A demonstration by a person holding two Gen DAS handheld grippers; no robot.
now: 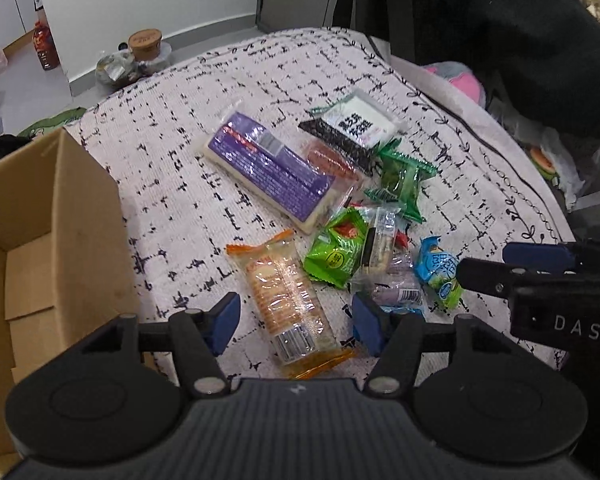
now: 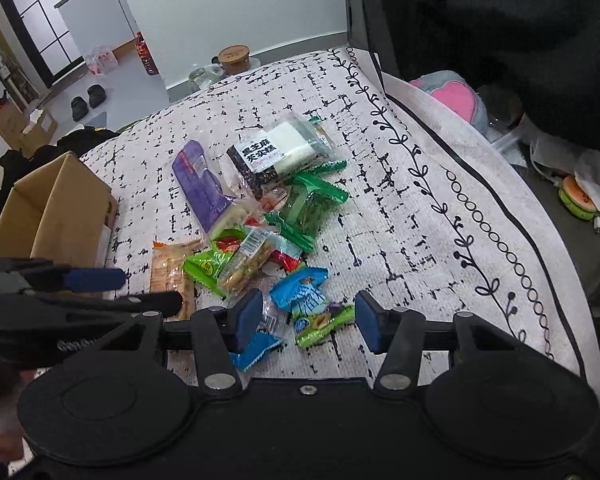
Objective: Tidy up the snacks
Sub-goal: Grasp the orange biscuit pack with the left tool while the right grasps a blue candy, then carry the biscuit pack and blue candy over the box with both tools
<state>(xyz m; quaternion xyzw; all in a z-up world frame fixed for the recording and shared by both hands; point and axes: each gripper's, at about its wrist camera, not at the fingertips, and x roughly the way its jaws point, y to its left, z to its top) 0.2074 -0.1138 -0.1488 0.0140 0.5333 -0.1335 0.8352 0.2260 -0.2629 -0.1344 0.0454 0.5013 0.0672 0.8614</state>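
Note:
A pile of snacks lies on a cloth with black marks [image 1: 172, 128]. My left gripper [image 1: 295, 324] is open and straddles a cracker pack with orange ends [image 1: 288, 300]; neither pad touches it. My right gripper [image 2: 308, 322] is open too, over a blue-and-green pack [image 2: 312, 304] that lies between its fingers [image 2: 248, 318] with gaps on both sides. Farther back lie a purple pack [image 1: 268, 168], a black-and-white cake pack [image 1: 356, 124] and several small green packs [image 1: 404, 176]. An open cardboard box [image 1: 40, 208] stands at the left. The right gripper [image 1: 520, 268] also shows in the left wrist view.
A pink plush [image 2: 460, 96] and a burger-shaped toy [image 2: 578, 196] lie beyond the cloth's right edge. On the floor behind are a lidded jar [image 2: 234, 58], a red bottle [image 2: 146, 54] and shoes [image 2: 88, 100]. A dark sleeve [image 1: 520, 32] fills the upper right.

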